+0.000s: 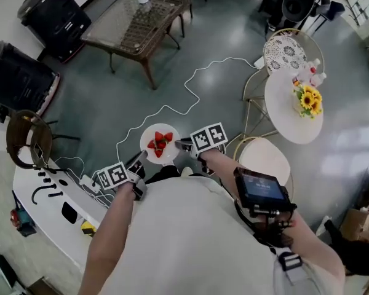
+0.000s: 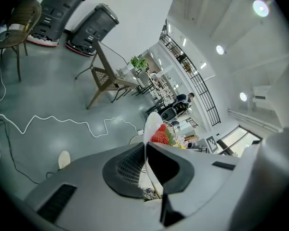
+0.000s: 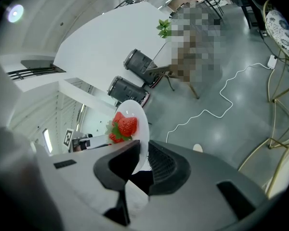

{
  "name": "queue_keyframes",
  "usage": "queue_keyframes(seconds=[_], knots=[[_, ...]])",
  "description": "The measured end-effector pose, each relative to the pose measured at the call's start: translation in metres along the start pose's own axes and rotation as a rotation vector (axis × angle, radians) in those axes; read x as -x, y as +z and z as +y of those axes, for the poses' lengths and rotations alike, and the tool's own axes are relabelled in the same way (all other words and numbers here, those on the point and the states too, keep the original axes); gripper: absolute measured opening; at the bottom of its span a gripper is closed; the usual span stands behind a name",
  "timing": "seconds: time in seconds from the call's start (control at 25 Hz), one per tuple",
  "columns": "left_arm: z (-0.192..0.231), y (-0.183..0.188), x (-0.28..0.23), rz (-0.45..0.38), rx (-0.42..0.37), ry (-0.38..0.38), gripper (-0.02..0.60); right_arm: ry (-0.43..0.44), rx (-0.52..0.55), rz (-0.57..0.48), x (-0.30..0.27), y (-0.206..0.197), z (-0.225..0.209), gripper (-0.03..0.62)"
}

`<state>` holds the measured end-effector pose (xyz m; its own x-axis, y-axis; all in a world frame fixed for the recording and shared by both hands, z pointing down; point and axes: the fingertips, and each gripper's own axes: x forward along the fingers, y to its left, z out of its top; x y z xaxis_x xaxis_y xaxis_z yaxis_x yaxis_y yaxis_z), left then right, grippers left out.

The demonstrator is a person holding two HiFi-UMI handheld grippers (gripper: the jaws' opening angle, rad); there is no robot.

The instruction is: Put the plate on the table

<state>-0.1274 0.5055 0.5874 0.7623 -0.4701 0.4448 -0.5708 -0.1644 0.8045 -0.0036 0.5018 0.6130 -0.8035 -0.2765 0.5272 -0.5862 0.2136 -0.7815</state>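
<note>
My left claw [image 2: 147, 150] is closed on the plate [image 1: 171, 155], its two pads pinching the plate's left rim edge-on. The plate hangs in the air between both claws, above the grey floor [image 1: 190, 54] and not on any surface, with a small heap of strawberries [image 1: 160, 144] sitting in its middle. On the plate's right rim my right claw [image 3: 142, 148] is clamped the same way, the thin white edge squeezed between its pads.

I judge this to be the carry step: the plate is lifted and held from two sides, and the set-down is not yet done. Right of the plate stands a white chair [image 1: 264, 158], and beyond it, well apart from the plate, the round white surface [image 1: 292, 125], which I take as the likely target. It carries flowers [image 1: 309, 99] and some bottles [image 1: 310, 72] on its far part.

The next move calls for taking the plate rightward past the chair with both claws travelling together. The plate has to stay level so the strawberries do not slide. Then I lower it onto the bare near part of the surface, clear of the flowers, and let go only once it rests flat
</note>
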Motion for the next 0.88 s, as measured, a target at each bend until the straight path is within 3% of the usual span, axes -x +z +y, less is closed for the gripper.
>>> queue_keyframes(seconds=[0.56, 0.88], knots=[[0.021, 0.013, -0.013, 0.004, 0.056, 0.015, 0.011, -0.012, -0.011, 0.049, -0.018, 0.014, -0.010, 0.038], [0.038, 0.086, -0.044, 0.038, 0.049, -0.002, 0.011, -0.042, -0.040, 0.038, -0.041, 0.087, -0.018, 0.038]])
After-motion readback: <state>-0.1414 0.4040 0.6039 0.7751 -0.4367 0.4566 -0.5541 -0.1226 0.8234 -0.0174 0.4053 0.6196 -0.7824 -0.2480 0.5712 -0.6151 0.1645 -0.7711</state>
